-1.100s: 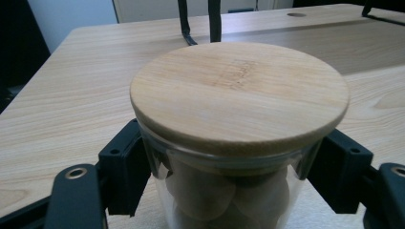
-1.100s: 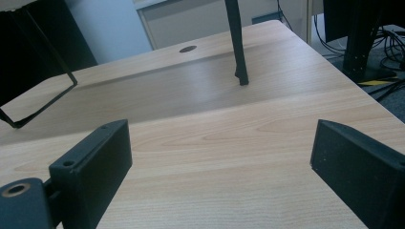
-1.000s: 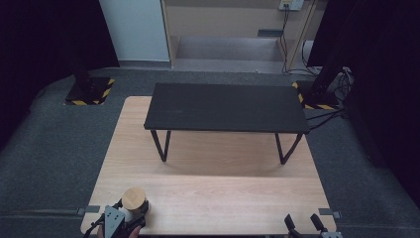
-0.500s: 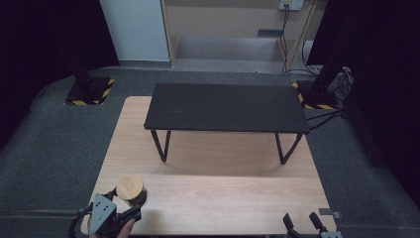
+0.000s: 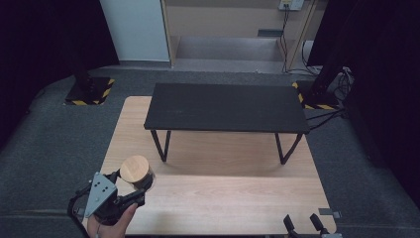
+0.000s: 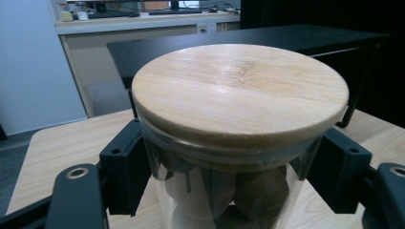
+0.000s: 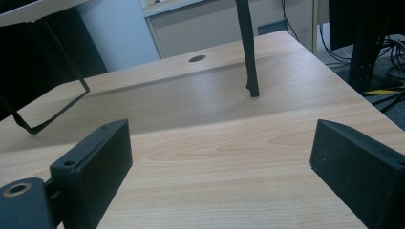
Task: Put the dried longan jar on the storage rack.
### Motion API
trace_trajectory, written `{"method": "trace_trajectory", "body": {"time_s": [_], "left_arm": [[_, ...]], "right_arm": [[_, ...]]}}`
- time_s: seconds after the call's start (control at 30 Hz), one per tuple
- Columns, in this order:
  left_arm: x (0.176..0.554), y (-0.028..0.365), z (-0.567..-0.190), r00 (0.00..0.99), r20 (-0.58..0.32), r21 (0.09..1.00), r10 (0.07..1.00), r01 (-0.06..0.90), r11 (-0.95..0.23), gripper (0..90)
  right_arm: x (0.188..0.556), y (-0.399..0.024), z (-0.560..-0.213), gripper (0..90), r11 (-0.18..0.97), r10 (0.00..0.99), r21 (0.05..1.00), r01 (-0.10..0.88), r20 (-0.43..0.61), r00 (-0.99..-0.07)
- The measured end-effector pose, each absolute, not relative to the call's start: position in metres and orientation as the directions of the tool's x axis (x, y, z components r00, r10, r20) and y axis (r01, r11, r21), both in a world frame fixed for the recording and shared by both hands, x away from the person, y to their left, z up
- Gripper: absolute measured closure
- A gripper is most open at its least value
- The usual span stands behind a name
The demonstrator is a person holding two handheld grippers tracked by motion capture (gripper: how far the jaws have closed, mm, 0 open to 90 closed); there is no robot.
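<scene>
The high view looks forward and down over the counter (image 5: 223,198). The left gripper (image 6: 229,186) view sits very close behind a jar (image 6: 239,143) — the right gripper (image 7: 215,171) view skims low, probably sharing the black bench (image 7: 248,47).

A light wooden surface (image 5: 223,198) is lying across grey carpet (image 5: 44,139). A small black table (image 5: 225,106) is standing on its far half on thin black legs (image 7: 248,52). Yellow-and-black striped bases (image 5: 89,91) are sitting on the floor beyond both far corners, with cables (image 5: 327,116) trailing at the right one. A pale panel (image 5: 133,29) is standing behind.
</scene>
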State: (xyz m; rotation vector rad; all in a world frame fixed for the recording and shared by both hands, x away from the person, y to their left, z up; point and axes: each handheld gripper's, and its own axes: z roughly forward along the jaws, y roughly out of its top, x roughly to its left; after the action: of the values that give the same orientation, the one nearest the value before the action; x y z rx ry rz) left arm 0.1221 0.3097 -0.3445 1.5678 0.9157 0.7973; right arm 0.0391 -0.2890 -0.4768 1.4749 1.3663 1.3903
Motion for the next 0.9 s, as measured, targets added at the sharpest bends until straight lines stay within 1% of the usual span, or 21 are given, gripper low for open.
{"method": "trace_trajectory", "body": {"time_s": [0.3,0.6,0.9], "left_arm": [[0.142,0.309,-0.314,0.516,0.021,0.986,0.856,0.129,-0.102,24.3],[0.164,0.306,-0.294,0.535,0.017,0.986,0.845,0.13,-0.102,24.3],[0.186,0.298,-0.279,0.548,0.034,0.985,0.836,0.126,-0.122,24.3]], "right_arm": [[0.04,-0.29,-0.477,7.1,-0.215,0.961,0.95,0.227,0.248,-0.125],[0.039,-0.292,-0.477,7.2,-0.216,0.961,0.95,0.224,0.247,-0.123],[0.039,-0.292,-0.475,7.2,-0.214,0.962,0.952,0.217,0.244,-0.125]]}}
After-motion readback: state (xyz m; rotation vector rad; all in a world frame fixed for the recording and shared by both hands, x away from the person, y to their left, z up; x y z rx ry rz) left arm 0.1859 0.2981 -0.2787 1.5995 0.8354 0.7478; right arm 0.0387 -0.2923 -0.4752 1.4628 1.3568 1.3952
